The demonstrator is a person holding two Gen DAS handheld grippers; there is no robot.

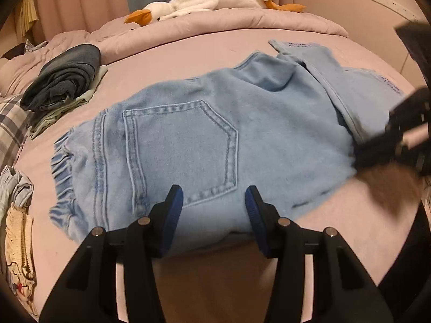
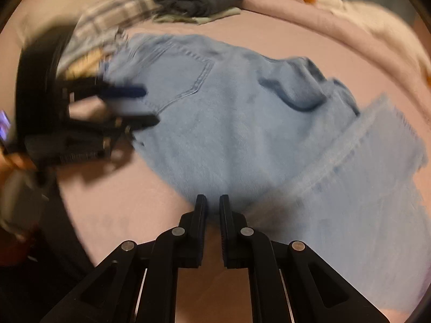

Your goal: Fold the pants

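Light blue jeans [image 1: 188,140] lie folded across the pink bed, back pocket up, with the legs doubled over at the right. My left gripper [image 1: 214,204] is open at their near edge, and denim shows between its blue pads [image 1: 175,204] without being pressed. From the right wrist view the left gripper [image 2: 148,105] sits open at the waistband end of the jeans [image 2: 242,123]. My right gripper [image 2: 212,206] is shut, its tips pinching the near fold of the denim. It shows blurred at the jeans' right edge as the right gripper [image 1: 361,153].
A dark folded garment [image 1: 64,78] rests on a pale one at the far left of the bed sheet [image 1: 175,53]. A white plush goose [image 1: 210,0] lies on the quilt behind. Plaid fabric [image 1: 10,123] and crumpled clothes [image 1: 18,228] line the left edge.
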